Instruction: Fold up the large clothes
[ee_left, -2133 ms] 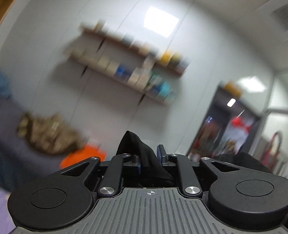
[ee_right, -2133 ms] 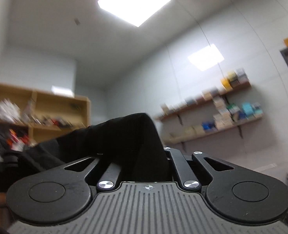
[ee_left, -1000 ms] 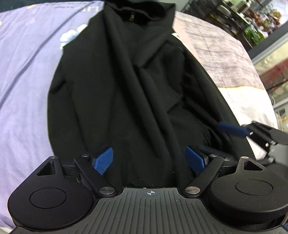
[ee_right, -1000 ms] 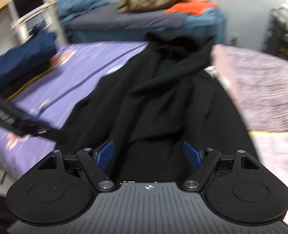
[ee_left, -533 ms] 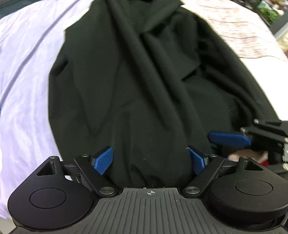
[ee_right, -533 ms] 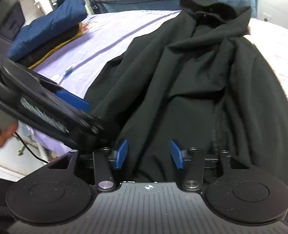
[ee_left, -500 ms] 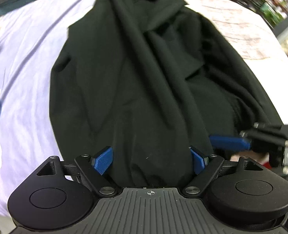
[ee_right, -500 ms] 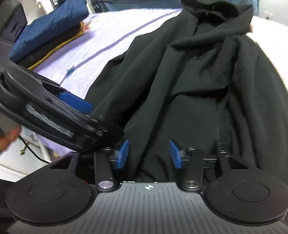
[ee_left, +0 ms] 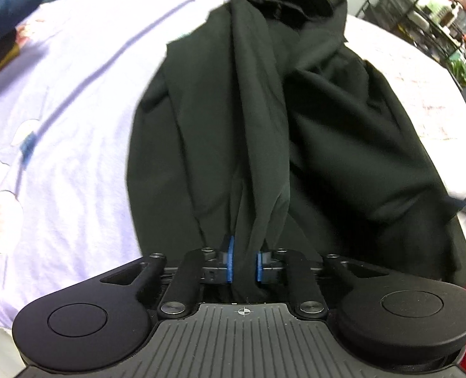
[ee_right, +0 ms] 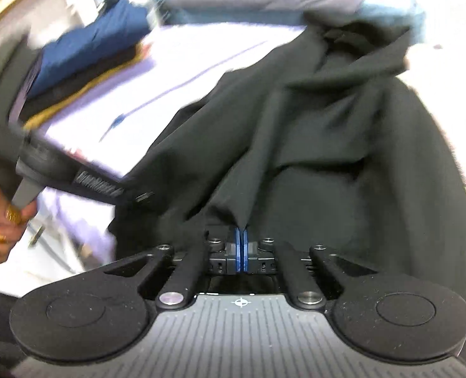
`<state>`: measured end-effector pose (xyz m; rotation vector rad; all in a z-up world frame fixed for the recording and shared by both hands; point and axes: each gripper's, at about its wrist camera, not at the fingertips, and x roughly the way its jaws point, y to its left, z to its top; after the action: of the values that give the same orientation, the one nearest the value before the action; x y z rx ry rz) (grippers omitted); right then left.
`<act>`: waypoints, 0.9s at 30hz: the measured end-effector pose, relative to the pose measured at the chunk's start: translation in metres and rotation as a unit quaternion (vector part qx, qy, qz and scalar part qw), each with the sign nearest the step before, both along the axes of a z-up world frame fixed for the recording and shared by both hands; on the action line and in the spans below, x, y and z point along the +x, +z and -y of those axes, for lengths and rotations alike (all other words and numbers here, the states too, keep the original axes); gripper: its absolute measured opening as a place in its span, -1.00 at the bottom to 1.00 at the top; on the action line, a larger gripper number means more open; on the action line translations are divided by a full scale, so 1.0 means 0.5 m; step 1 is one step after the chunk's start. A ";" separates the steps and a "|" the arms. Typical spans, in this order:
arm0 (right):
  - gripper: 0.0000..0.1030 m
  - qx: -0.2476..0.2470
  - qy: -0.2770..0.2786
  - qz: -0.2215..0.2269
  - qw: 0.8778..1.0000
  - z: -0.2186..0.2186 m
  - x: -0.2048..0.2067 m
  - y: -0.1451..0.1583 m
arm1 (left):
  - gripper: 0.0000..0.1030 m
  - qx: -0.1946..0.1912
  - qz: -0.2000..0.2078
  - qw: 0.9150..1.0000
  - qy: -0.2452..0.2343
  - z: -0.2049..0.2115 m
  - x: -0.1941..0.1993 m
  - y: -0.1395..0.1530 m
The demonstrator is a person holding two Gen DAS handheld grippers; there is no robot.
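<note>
In the left wrist view, we see the black hooded garment [ee_left: 296,119] spread lengthwise on the bed, over a lilac flowered sheet [ee_left: 75,100], its hood at the far end. Our left hand-held gripper [ee_left: 243,263] points steeply down at the near hem; its jaws are closing, and a gathered fold of the black cloth runs between the blue pads [ee_left: 230,260], which already touch it on both sides. A wire rack [ee_left: 422,12] stands at the far right.

In the right wrist view, our right hand-held gripper [ee_right: 241,253] has its blue pads pressed fully together, pinching a thin edge of the garment [ee_right: 343,145] that rises taut from them. At the left, blurred, a hand [ee_right: 2,220] with gold nails holds the other tool. Folded dark-blue clothes [ee_right: 91,50] are stacked beyond the sheet.
</note>
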<state>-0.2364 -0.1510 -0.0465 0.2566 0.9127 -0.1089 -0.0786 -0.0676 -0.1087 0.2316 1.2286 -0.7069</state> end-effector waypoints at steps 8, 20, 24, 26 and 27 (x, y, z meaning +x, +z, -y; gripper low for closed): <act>-0.95 -0.120 -0.215 0.065 0.967 0.329 -0.101 0.174 | 0.14 0.005 0.012 1.000 0.012 -0.019 0.025 0.011; -0.93 -0.293 -0.413 -0.057 0.861 0.784 -0.182 0.209 | 0.14 0.012 0.008 0.999 0.034 -0.027 0.031 0.009; -0.62 -0.271 -0.456 -0.090 0.843 0.802 -0.169 0.153 | 0.15 0.012 0.005 0.999 0.041 -0.027 0.028 0.008; 0.32 -0.264 -0.456 -0.060 0.848 0.759 -0.170 0.135 | 0.15 0.014 0.005 0.999 0.039 -0.026 0.028 0.008; 0.47 -0.258 -0.455 -0.044 0.851 0.729 -0.171 0.129 | 0.15 0.017 0.005 0.999 0.037 -0.024 0.030 0.006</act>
<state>-0.3219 -0.5158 0.0178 0.1606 0.7524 -1.2421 -0.0639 -0.0554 -0.1056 0.2162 1.2338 -0.6212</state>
